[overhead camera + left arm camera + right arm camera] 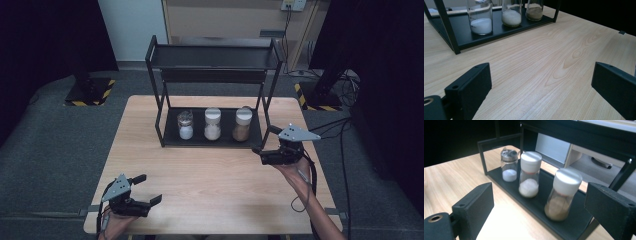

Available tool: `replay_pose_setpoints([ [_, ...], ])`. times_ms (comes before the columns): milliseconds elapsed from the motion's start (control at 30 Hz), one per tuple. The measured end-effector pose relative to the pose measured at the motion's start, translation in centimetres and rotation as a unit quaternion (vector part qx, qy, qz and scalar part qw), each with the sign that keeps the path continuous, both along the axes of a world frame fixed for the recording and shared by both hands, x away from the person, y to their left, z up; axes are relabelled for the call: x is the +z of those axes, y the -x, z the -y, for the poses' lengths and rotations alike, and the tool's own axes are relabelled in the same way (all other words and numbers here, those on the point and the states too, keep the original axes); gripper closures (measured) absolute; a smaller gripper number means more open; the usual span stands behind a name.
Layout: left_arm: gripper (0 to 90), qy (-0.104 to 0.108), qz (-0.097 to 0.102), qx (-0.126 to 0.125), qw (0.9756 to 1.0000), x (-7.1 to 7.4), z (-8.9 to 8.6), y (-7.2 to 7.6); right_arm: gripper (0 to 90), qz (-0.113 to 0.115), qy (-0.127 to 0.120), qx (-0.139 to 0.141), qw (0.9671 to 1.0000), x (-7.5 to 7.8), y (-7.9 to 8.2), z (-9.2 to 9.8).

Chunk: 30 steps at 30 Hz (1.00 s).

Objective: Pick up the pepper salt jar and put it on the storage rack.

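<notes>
Beside rack, right hand-held gripper agape.

Black grippers, grey triangular plates, trailing cables.

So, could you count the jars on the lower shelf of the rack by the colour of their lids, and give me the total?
White lid: 2, the middle jar with white powder and the right jar with brown powder.
Dark lid: 1, the left jar with white powder.
Total: 3 jars, all upright on the lower shelf of the black rack.
</notes>
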<state>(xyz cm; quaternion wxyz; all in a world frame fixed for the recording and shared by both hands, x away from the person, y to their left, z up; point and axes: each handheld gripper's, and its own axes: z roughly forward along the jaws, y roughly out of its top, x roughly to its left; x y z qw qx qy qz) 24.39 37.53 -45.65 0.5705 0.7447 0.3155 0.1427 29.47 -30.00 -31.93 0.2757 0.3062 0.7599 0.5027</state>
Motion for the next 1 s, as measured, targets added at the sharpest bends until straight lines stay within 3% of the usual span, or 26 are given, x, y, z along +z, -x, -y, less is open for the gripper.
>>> replay_pose_setpoints([
  [300, 1.6, -0.003, 0.001, 0.0, 1.0, 0.0, 0.0, 0.1, 8.3, -0.003, -0.021, -0.011, 0.9997, -1.6, 2.8, 1.9],
  [767, 1.7, -0.005, 0.004, -0.002, 1.0, 0.1, 0.0, 0.2, 7.9, -0.01, -0.019, -0.025, 0.9994, -3.5, 6.6, 3.6],
  [1000, 1.7, -0.005, 0.004, -0.001, 1.0, 0.1, 0.0, 0.2, 7.8, -0.015, -0.033, -0.042, 0.9985, -4.9, 8.3, 4.6],
])
